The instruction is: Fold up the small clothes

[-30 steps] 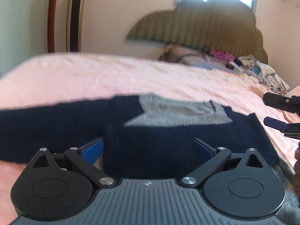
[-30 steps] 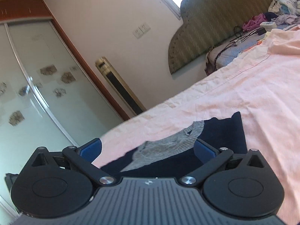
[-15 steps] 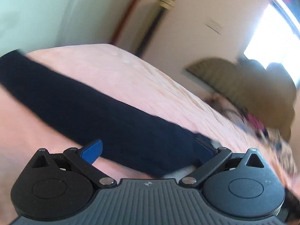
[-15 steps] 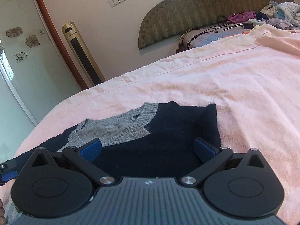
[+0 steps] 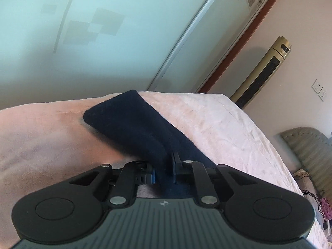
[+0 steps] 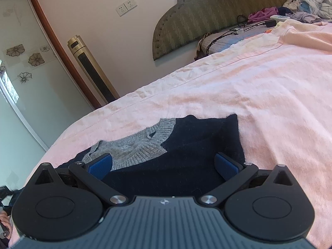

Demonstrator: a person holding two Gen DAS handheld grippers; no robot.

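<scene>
Left hand-held gripper point(image 5: 164, 171) pinches the navy sleeve point(image 5: 132, 124) (pink bed point(image 5: 217, 124)); right hand-held gripper point(image 6: 162, 166) gapes wide.

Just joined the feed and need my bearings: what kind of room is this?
Most likely a bedroom: a bed with a pink sheet, a padded headboard behind it, and a sliding-door wardrobe along the wall.

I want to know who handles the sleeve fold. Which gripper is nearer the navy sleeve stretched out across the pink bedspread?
Left. The left gripper is shut on the navy sleeve near its base. The right gripper is open over the sweater's body, away from that sleeve.
</scene>
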